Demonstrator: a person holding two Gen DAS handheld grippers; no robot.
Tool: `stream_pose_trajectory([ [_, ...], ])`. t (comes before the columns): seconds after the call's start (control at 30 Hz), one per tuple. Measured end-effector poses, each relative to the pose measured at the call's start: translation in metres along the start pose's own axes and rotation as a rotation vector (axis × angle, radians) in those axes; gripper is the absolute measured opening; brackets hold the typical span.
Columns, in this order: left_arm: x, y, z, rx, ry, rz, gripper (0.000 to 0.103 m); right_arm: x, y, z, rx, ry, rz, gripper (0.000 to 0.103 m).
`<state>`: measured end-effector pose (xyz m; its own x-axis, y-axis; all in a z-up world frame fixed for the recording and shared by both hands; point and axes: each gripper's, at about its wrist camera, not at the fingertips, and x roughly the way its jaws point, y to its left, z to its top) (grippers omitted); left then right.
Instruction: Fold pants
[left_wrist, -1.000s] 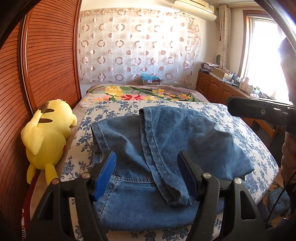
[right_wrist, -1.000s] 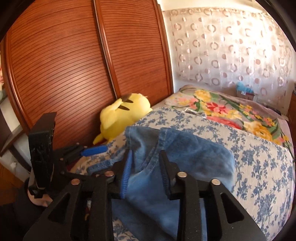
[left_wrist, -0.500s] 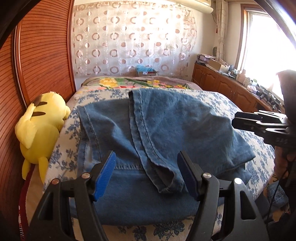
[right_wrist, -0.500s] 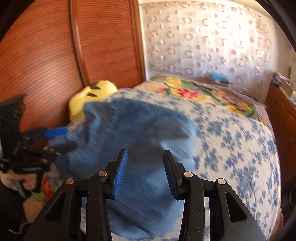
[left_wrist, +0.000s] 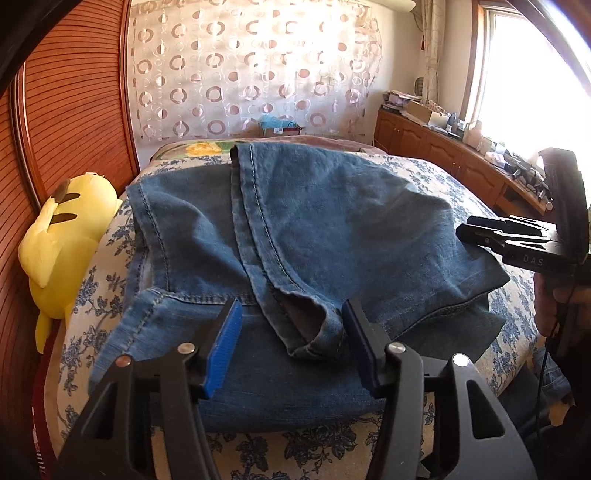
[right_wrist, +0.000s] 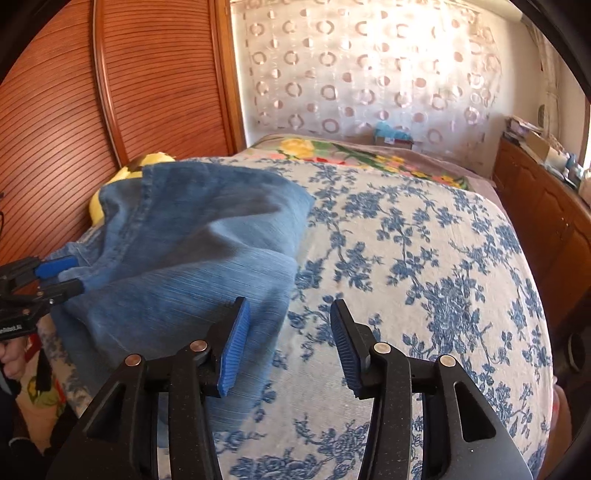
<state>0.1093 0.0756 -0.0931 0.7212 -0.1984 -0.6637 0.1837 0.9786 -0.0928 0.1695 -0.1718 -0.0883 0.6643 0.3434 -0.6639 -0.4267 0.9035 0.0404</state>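
Bed (left_wrist: 424, 173) with a blue-flowered cover (right_wrist: 424, 266) fills both views, wooden wardrobe doors (left_wrist: 77, 110) at nine o'clock. Blue denim pants (left_wrist: 295, 236) lie folded on the cover, a hemmed leg end at six o'clock in the left wrist view. A yellow plush toy (left_wrist: 62, 254) leans by the doors at nine o'clock. The left gripper (left_wrist: 291, 343) hovers with its fingers apart and closing, the hemmed leg end between them, pads not pressing. The right gripper (right_wrist: 288, 343) has its fingers apart and opening over the cover, the pants' edge just beside the left pad, nothing held.
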Motion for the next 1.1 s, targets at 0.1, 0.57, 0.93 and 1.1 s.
stream_pose_trajectory([
  [0.1, 0.003, -0.002, -0.003, -0.005, 0.01, -0.012, 0.042, 0.008, -0.005, -0.005, 0.01, 0.013, 0.009, 0.047],
  [0.57, -0.049, -0.017, 0.028, 0.057, -0.109, 0.002, 0.01, 0.012, -0.03, -0.015, 0.134, 0.005, 0.04, 0.048],
  [0.93, -0.097, 0.029, 0.043, -0.008, -0.206, 0.088, 0.01, 0.012, -0.026, -0.018, 0.126, 0.009, 0.048, 0.048],
  [1.1, -0.071, 0.039, 0.019, -0.026, -0.116, 0.085, 0.011, 0.014, -0.022, -0.018, 0.106, 0.014, 0.045, 0.048],
])
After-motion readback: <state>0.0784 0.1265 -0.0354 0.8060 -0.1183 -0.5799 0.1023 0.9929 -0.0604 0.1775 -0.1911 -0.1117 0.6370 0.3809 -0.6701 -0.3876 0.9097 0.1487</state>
